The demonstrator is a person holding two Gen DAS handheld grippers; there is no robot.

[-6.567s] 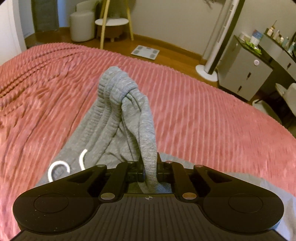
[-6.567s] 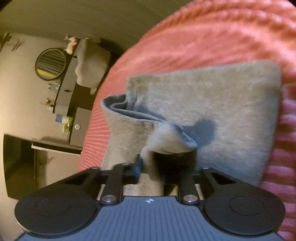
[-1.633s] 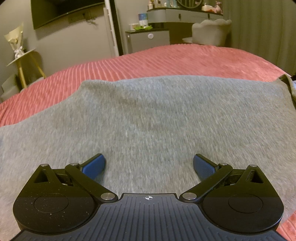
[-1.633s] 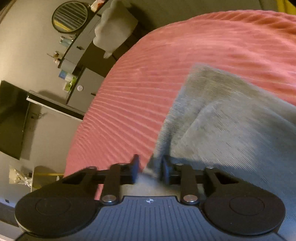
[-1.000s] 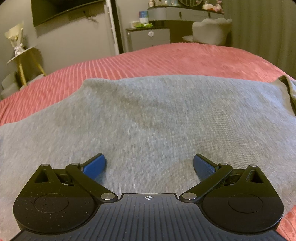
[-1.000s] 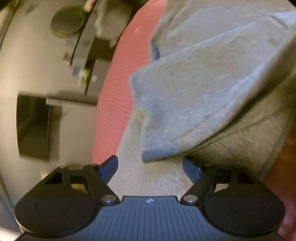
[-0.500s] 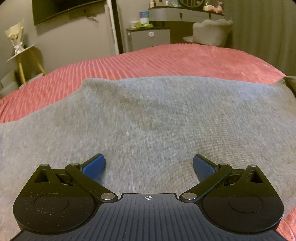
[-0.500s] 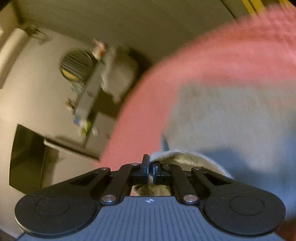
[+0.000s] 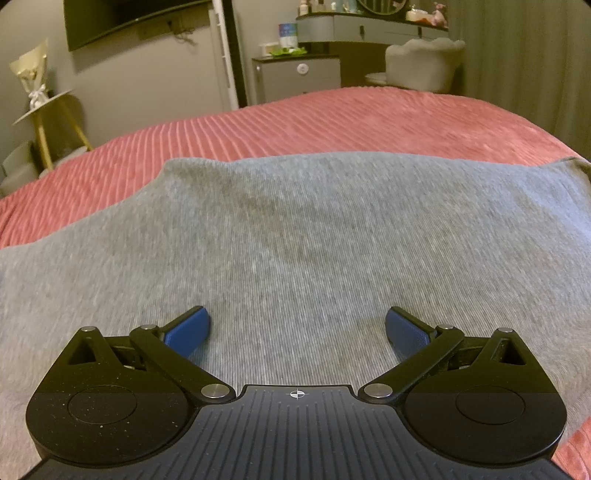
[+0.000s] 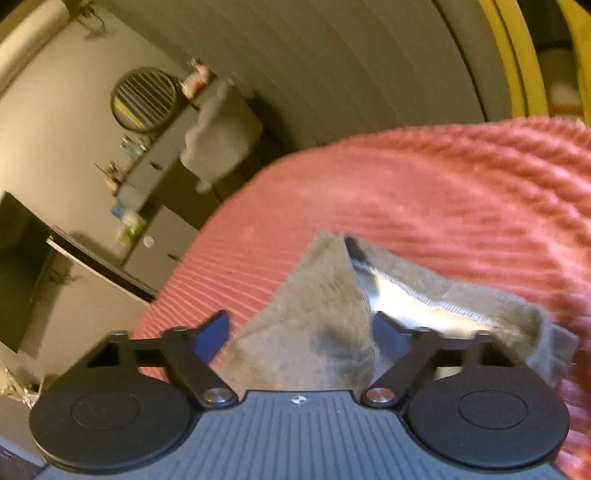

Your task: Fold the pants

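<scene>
The grey pants (image 9: 295,229) lie spread flat on the red ribbed bedspread (image 9: 332,118). My left gripper (image 9: 297,325) is open and empty, low over the middle of the cloth. In the right wrist view a grey hem corner of the pants (image 10: 332,314) rises between the open fingers of my right gripper (image 10: 301,328). The hem's pale inside with its stitched seam (image 10: 424,302) shows to the right. The fingers stand apart on either side of the cloth and do not clamp it.
Beyond the bed stand a grey cabinet (image 9: 295,77), a dresser with a round mirror (image 10: 144,98), a pale armchair (image 9: 421,62), a wall TV (image 9: 125,18) and a small yellow-legged side table (image 9: 48,110). The bedspread (image 10: 424,192) reaches out past the pants.
My right gripper was shut on the hem half a second ago and is open now, with the hem loose between its fingers. My left gripper has stayed open over the pants.
</scene>
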